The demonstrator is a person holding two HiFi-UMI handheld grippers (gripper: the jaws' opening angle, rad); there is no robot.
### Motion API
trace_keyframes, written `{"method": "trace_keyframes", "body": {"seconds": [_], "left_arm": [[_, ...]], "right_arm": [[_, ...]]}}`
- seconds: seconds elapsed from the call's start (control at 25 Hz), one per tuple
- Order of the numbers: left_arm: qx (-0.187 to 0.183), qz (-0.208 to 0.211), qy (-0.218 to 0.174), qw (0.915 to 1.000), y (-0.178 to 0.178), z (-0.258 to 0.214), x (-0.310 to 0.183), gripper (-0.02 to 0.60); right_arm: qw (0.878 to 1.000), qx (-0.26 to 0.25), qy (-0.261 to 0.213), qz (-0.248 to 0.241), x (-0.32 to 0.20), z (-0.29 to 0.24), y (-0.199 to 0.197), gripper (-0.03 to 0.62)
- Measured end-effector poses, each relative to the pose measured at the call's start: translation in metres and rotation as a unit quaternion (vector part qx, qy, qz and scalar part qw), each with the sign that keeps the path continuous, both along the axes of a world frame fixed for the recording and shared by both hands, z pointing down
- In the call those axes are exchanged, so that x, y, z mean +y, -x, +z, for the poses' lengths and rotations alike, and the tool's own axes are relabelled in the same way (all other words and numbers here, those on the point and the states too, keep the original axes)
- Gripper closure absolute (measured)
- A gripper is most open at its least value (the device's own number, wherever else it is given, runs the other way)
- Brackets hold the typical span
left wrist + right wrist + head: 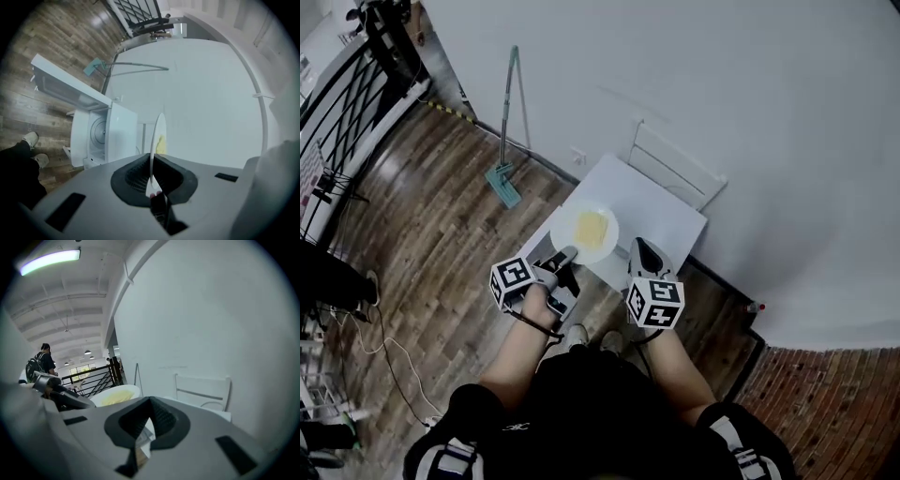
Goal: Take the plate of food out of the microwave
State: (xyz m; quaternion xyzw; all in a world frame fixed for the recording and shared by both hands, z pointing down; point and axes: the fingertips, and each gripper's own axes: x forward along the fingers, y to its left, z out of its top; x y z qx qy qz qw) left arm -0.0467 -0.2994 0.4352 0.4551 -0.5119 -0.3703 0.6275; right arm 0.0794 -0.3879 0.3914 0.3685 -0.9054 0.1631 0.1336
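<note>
A white plate [584, 231] with yellow food [592, 228] hangs in the air, outside the microwave, in front of a white top surface [661, 217]. My left gripper [566, 256] is shut on the plate's near rim. In the left gripper view the plate [158, 133] stands edge-on between the jaws, the food [161, 143] on its right face. The white microwave [93, 136] is at the left with its door [63, 89] swung open and the turntable bare. My right gripper [643, 251] is shut and holds nothing, just right of the plate [115, 394].
A white chair back [675, 167] leans at the wall behind the white top. A mop [504, 159] stands against the wall at the left. A black railing [347, 103] and floor cables [375, 347] lie further left. A person [41, 364] stands far off.
</note>
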Motion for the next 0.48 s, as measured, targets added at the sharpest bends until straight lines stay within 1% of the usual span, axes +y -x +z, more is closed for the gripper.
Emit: {"method": "trace_keyframes", "body": {"seconds": [0.12,0.24,0.36,0.48], "left_arm": [[-0.008,0.01,-0.012,0.9998,-0.008,-0.036,-0.005,0.569],[-0.015,0.013,-0.028,0.9994,-0.012,-0.063,-0.004,0.569],[-0.018,0.014,-0.044,0.9988,-0.016,-0.078,-0.004,0.569],[-0.016,0.02,-0.044,0.9987,-0.021,-0.078,-0.004,0.569]], "right_arm": [[1.0,0.001,-0.028,-0.006,-0.001,-0.038,-0.006,0.58],[0.999,-0.004,-0.047,-0.007,0.007,-0.064,-0.011,0.58],[0.998,-0.005,-0.058,-0.006,0.013,-0.076,-0.015,0.58],[0.999,-0.009,-0.051,-0.001,0.014,-0.073,-0.017,0.58]]}}
